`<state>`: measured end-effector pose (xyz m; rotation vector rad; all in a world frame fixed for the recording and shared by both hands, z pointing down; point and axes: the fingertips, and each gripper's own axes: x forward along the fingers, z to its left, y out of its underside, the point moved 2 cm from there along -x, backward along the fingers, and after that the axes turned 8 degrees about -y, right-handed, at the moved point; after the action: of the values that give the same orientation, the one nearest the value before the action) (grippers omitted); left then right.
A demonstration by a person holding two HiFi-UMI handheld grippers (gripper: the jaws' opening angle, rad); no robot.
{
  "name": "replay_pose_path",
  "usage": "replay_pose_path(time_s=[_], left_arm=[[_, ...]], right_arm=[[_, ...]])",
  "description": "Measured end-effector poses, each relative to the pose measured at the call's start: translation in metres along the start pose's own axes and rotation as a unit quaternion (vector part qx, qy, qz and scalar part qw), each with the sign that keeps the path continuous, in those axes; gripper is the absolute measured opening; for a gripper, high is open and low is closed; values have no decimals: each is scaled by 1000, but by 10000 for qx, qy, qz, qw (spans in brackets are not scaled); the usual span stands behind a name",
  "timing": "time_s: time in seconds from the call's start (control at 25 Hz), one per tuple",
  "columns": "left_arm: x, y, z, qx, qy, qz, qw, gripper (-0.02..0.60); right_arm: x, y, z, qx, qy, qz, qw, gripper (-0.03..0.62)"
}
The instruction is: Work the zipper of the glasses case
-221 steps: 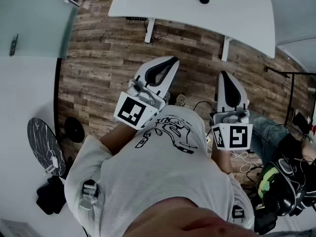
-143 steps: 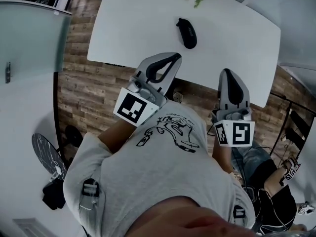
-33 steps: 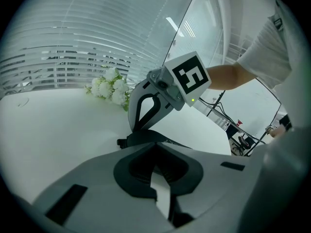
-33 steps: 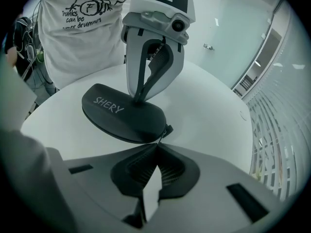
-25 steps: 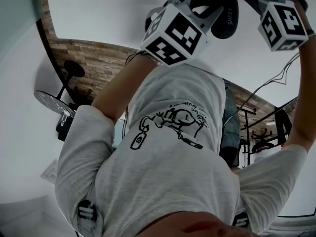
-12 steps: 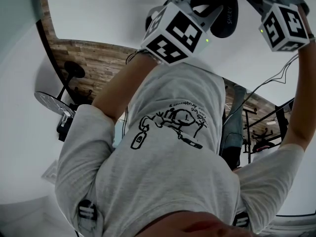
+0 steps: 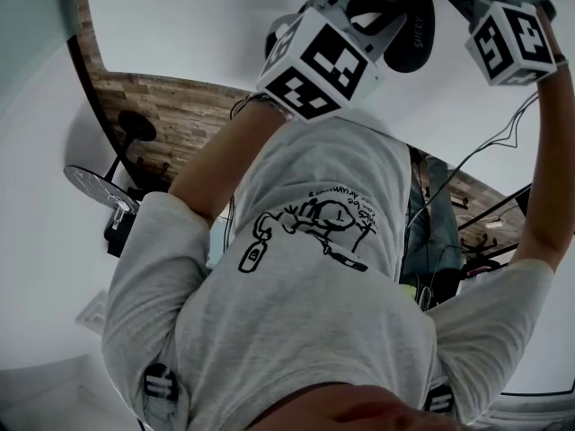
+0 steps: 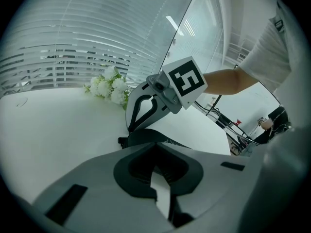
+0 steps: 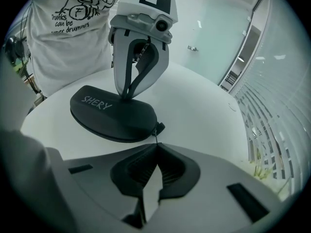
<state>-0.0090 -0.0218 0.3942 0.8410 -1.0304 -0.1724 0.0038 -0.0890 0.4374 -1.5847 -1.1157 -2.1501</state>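
In the head view the glasses case (image 7: 409, 43) is cut off by the top edge, and its zipper can't be made out there. Both arms reach toward the top of the frame. The right gripper (image 9: 156, 146) tilts steeply down, pinched closed on the thin zipper pull (image 9: 158, 129) at centre frame. The left gripper (image 9: 127, 96), jaws together, rests its tips on the single case's lid.

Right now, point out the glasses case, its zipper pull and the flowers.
glasses case (image 9: 112, 115): right gripper view, on its black lid near the lettering.
zipper pull (image 9: 159, 128): right gripper view, on the tab at the case's end.
flowers (image 8: 109, 88): left gripper view, on the white blooms.
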Motion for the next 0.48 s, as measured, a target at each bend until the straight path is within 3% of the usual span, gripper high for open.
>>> replay_pose_path(time_s=[0.28, 0.48], left_arm=[[2, 0, -3, -32, 53, -17, 10000, 20], [0, -1, -3, -31, 70, 0, 10000, 20]], right_arm=[[2, -4, 2, -240, -116, -55, 9996, 28], [2, -8, 0, -505, -205, 37, 9985, 5]])
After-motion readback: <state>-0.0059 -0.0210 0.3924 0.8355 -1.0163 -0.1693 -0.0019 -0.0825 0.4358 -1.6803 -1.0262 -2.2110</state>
